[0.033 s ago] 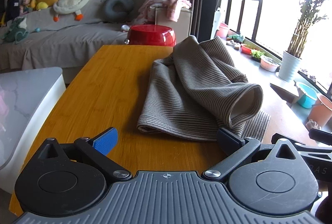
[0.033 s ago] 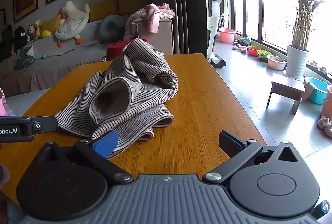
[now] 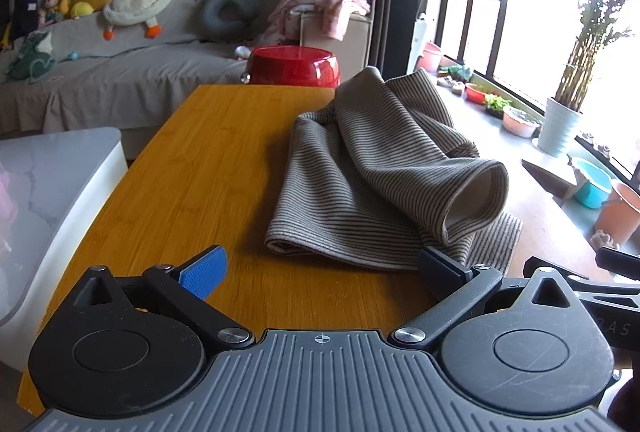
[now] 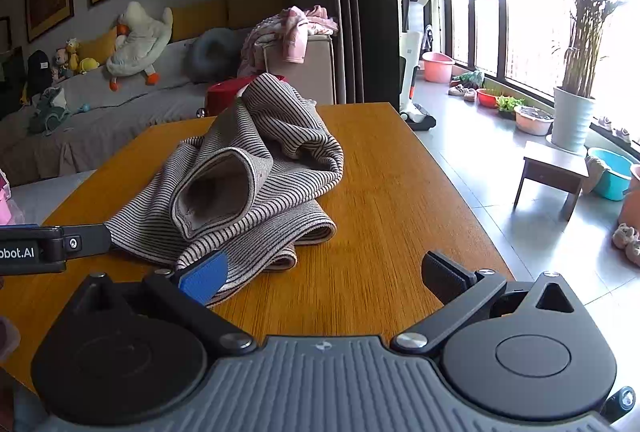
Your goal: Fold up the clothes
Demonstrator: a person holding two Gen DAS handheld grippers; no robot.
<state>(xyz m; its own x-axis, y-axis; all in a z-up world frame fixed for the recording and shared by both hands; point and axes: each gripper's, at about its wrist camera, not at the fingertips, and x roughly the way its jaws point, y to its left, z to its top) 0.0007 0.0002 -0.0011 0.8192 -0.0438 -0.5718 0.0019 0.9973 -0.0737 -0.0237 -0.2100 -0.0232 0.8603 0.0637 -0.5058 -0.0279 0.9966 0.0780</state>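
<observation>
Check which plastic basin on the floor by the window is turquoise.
The turquoise basin beside the small dark wooden stool; the pink basin sits farther back by the window.

Surface: wooden table (image 3: 208, 167), orange-brown, bare toward its left side.
On it: striped garment (image 3: 376, 175), rumpled, partly folded, sleeve opening up.

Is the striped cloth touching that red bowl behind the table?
Cannot tell. In the left wrist view the striped cloth lies on the table, the red bowl beyond its far edge; neither view shows contact or gap.
</observation>
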